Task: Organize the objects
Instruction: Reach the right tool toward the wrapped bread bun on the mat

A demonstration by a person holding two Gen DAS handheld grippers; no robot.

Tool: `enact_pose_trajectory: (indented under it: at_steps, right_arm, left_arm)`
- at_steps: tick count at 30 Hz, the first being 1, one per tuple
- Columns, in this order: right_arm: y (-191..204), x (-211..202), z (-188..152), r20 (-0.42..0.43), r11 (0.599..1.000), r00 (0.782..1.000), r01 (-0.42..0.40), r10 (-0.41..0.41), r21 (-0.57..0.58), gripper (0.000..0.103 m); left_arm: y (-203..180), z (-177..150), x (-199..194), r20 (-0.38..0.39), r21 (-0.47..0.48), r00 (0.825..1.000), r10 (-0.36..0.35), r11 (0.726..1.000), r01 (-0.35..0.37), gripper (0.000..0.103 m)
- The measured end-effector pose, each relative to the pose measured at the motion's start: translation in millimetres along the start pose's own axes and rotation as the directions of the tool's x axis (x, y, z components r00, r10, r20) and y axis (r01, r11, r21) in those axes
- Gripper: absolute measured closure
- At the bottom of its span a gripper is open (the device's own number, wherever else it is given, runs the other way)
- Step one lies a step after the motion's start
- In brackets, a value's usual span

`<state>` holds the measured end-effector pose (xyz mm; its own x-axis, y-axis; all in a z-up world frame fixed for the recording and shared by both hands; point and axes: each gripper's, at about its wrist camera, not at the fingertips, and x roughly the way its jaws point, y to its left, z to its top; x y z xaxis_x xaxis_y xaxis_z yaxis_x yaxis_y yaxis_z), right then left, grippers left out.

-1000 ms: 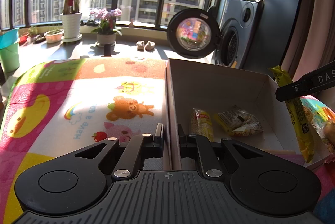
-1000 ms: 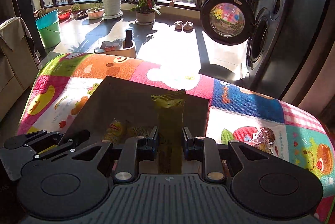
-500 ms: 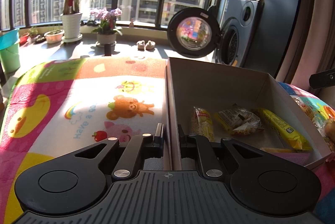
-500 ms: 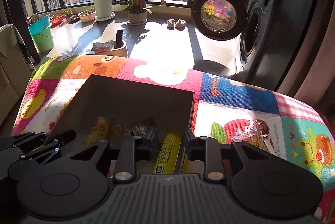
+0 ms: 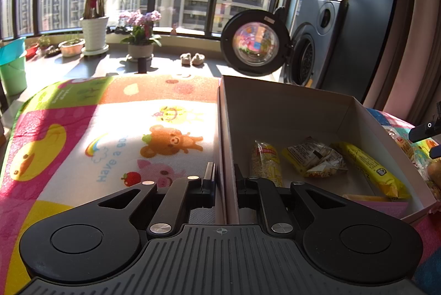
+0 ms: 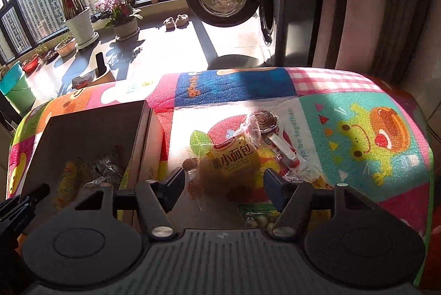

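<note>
While the left gripper (image 5: 223,179) clamps the box (image 5: 222,129) wall, the right gripper (image 6: 223,182), wide open and empty, flanks the "小面包" bag (image 6: 234,160).

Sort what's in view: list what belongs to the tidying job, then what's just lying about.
Job:
cardboard box, its wall pinched by the left gripper
yellow snack bar inside
bread packet between the open right gripper fingers
lollipop

Lying about:
washing machine
flower pot
slippers
</note>
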<state>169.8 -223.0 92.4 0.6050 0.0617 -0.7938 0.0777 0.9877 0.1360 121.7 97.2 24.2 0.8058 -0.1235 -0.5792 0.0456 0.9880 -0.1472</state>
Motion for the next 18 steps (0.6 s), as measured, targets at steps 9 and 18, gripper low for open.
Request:
enact_pose_trajectory:
  at_steps: [9, 18]
  right_arm:
    - [2.0, 71.7, 18.2, -0.056, 0.968, 0.998, 0.052, -0.039, 0.248, 0.015]
    - [15.4, 65.4, 6.7, -0.015, 0.997, 0.997, 0.071, -0.070, 0.037, 0.051]
  left_arm:
    - [-0.1, 0.0, 0.1, 0.000, 0.001, 1.000, 0.001, 1.000, -0.001, 0.090]
    - [-0.1, -0.1, 0.0, 0.000, 0.001, 1.000, 0.001, 1.000, -0.001, 0.090]
